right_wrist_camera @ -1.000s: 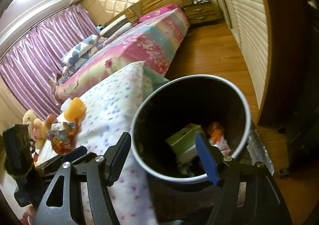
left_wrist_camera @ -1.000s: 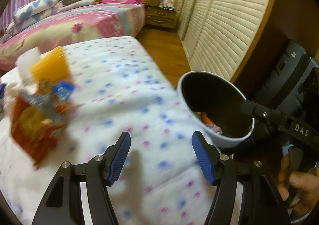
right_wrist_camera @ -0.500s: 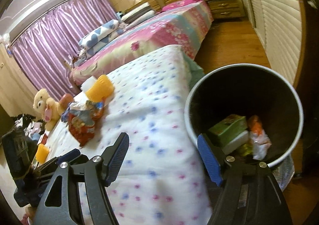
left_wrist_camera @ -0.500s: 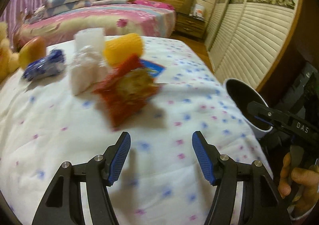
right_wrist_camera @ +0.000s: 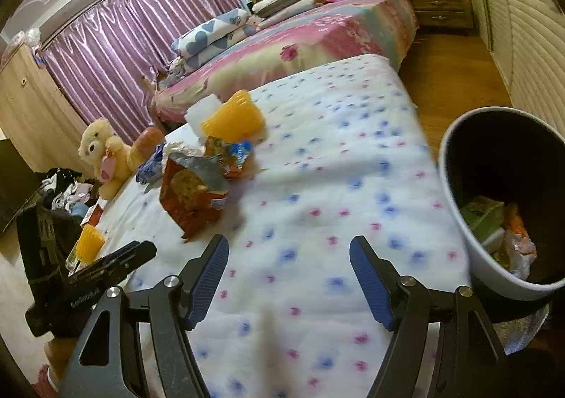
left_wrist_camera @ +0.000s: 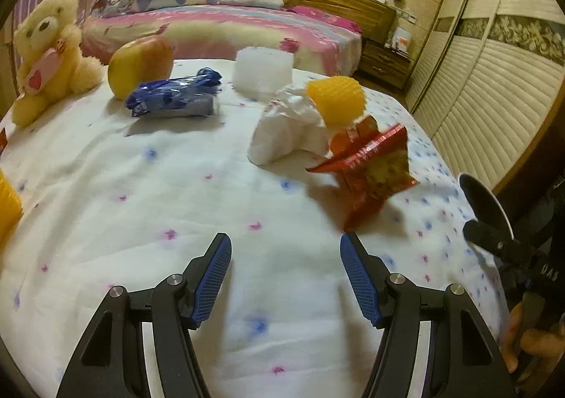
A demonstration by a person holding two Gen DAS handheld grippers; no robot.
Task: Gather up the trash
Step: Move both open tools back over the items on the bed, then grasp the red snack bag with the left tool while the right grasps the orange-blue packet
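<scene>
A red snack bag (left_wrist_camera: 370, 172) lies on the spotted white bedspread (left_wrist_camera: 176, 207), ahead and right of my open, empty left gripper (left_wrist_camera: 286, 267). Beside it are crumpled white paper (left_wrist_camera: 289, 133), an orange cup (left_wrist_camera: 335, 97) and a blue wrapper (left_wrist_camera: 173, 99). My right gripper (right_wrist_camera: 289, 278) is open and empty over the bedspread (right_wrist_camera: 317, 186). The red bag (right_wrist_camera: 190, 193) is ahead to its left. The trash bin (right_wrist_camera: 455, 221) stands at the right with trash inside; its rim (left_wrist_camera: 483, 196) shows in the left wrist view.
A yellow teddy bear (left_wrist_camera: 46, 52), a fruit-like toy (left_wrist_camera: 141, 62) and a white foam block (left_wrist_camera: 263, 69) sit at the far side. Another orange cup (right_wrist_camera: 90, 242) is at the left edge. A pink bed (right_wrist_camera: 300, 41), wooden floor (right_wrist_camera: 455, 80) and slatted wardrobe (left_wrist_camera: 494, 87) lie beyond.
Both grippers have swung left, away from the bin and toward the pile of trash on the bedspread. The bin has shifted to the right edge of both views. Both stay open.
</scene>
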